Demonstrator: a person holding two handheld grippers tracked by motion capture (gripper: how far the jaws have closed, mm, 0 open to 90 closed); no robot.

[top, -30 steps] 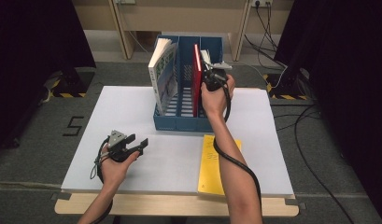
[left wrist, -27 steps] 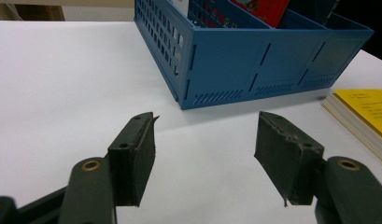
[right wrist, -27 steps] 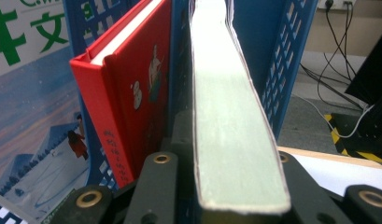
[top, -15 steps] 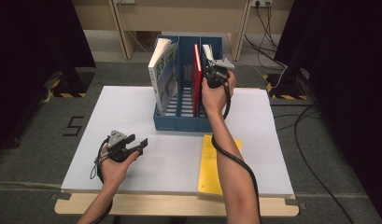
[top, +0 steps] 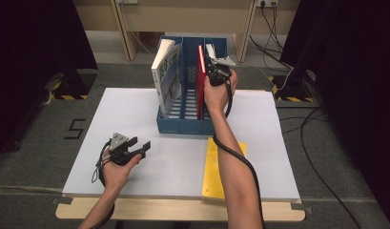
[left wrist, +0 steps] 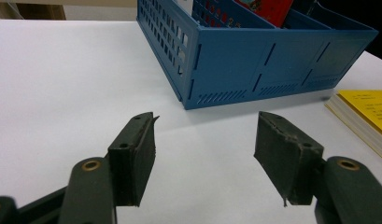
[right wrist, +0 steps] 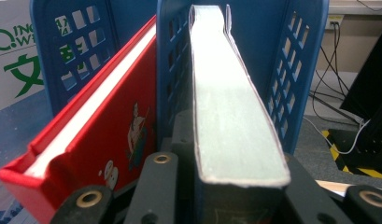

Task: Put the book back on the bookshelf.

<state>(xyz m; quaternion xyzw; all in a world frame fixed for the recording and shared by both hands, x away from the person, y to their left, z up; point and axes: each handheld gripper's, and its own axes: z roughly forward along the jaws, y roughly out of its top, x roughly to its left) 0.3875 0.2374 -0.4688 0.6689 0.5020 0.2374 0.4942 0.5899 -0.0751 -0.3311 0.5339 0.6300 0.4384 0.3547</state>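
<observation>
white worktop (top: 135, 109), dark room | step: filing book (right wrist: 230, 116) into rack (top: 183, 125), slot at 3 o'clock of red book (top: 200, 76) | right gripper (top: 214, 71) fingers clamped on book | left gripper (left wrist: 205, 154) fingers wide, empty | next: likely lower straight, release; yellow book (top: 216, 167) waiting at 6 o'clock

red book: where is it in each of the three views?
High view: red book stands upright in the middle slot of the blue file rack, just left of the right gripper.
Left gripper view: its red corner pokes above the rack at top centre.
Right gripper view: lower left, leaning.
Shared landmark: the blue file rack.
</observation>
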